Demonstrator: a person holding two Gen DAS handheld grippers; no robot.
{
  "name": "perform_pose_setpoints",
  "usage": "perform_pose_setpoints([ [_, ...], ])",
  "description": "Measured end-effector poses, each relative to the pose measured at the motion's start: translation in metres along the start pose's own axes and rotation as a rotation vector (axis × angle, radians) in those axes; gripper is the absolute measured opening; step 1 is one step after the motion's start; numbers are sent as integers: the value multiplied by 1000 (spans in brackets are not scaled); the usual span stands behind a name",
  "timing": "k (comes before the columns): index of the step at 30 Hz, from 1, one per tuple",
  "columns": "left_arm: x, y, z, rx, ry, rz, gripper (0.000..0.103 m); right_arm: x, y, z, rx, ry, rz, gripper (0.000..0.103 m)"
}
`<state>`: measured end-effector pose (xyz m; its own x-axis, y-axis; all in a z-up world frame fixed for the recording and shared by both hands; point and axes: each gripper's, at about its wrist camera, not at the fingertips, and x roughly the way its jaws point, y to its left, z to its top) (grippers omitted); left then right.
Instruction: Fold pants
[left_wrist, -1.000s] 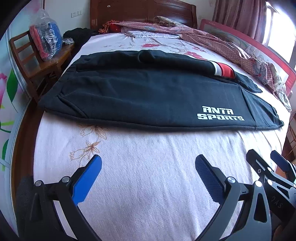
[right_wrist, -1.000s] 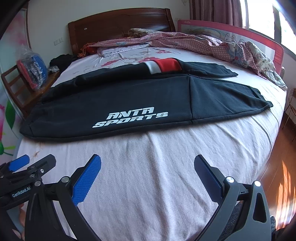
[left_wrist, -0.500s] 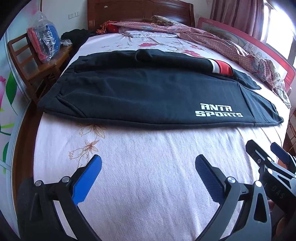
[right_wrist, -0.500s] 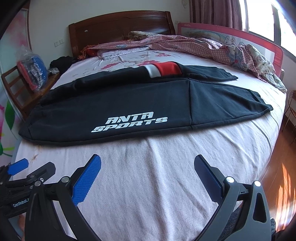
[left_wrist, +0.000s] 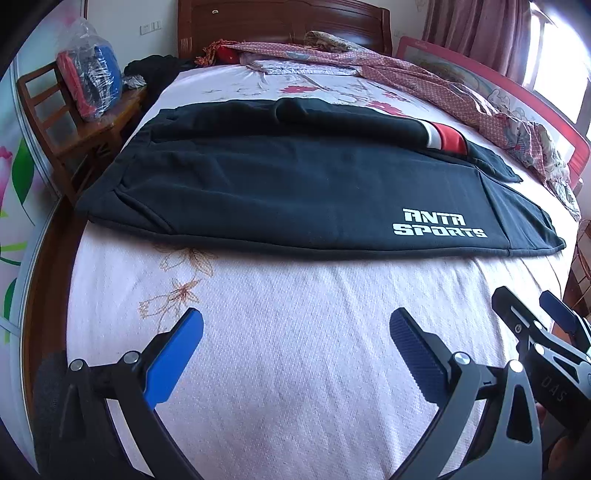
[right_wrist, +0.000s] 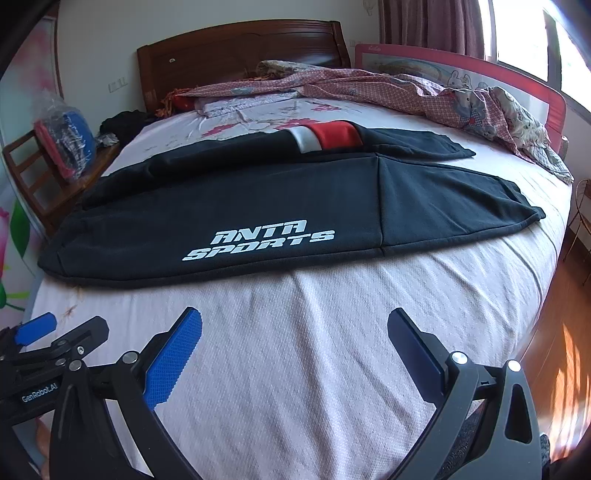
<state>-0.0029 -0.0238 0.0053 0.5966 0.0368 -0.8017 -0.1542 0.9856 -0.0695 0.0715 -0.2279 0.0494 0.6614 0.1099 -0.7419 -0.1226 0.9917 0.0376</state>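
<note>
Black sports pants (left_wrist: 295, 184) (right_wrist: 258, 206) with white "ANTA SPORTS" lettering lie flat across the pink bed, waist end to the left, leg ends to the right. The far leg carries a red and white band (left_wrist: 445, 138) (right_wrist: 325, 137). My left gripper (left_wrist: 295, 332) hangs open over bare bedspread, short of the pants' near edge. My right gripper (right_wrist: 294, 330) is open too, also over bare bedspread in front of the pants. Each gripper shows at the other view's lower corner, the right gripper (left_wrist: 532, 317) and the left gripper (right_wrist: 62, 328).
The pink bedspread (left_wrist: 295, 369) fills the foreground. A crumpled patterned quilt (right_wrist: 424, 92) lies along the far right by a red bed rail (right_wrist: 517, 77). A wooden chair (left_wrist: 59, 125) with a plastic-wrapped bundle (left_wrist: 92, 85) stands left of the bed. Wooden headboard (right_wrist: 240, 48) at the back.
Both grippers have tilted and edged slightly, so the pants sit a little lower and nearer in each view. Both stay open and hold nothing.
</note>
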Motion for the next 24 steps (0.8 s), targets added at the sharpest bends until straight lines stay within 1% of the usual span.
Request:
perform_pose_setpoints([
  [24, 1, 0, 1, 9, 12, 0, 101, 2, 0, -2, 2, 9, 2, 100],
])
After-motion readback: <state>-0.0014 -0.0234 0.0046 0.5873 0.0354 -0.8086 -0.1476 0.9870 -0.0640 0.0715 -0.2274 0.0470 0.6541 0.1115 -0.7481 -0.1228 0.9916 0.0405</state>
